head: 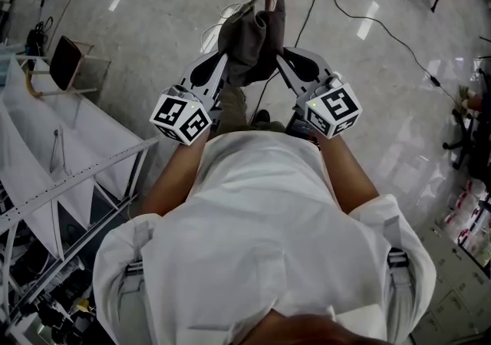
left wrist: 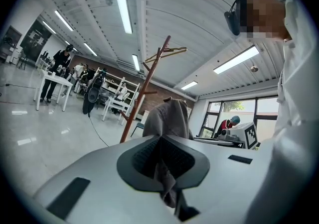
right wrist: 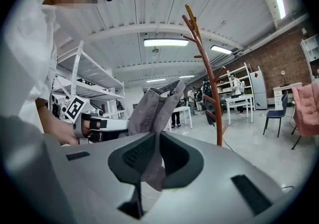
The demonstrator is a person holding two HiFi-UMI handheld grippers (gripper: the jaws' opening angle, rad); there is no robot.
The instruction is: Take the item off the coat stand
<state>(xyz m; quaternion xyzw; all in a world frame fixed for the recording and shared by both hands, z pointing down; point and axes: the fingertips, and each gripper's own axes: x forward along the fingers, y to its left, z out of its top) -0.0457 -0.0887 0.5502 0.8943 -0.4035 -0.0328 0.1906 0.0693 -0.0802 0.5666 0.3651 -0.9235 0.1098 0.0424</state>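
Glossy grey floor (head: 368, 67), white shelving (right wrist: 92, 74), brick wall (right wrist: 289, 54).

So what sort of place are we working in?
Probably a lab or workshop hall: metal shelving racks, white work tables with people at them, and ceiling strip lights over a polished floor.

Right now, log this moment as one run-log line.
left gripper: shut on grey cloth garment | right gripper: shut on garment | reddish-brown wooden coat stand: garment off it

The bare left forearm (head: 173, 179) and the bare right forearm (head: 349, 171) reach forward, side by side. The left tongs (head: 222, 64) and the right tongs (head: 282, 57) point far, tips converging. Each has its jaws closed on the grey fabric garment (head: 249, 37).
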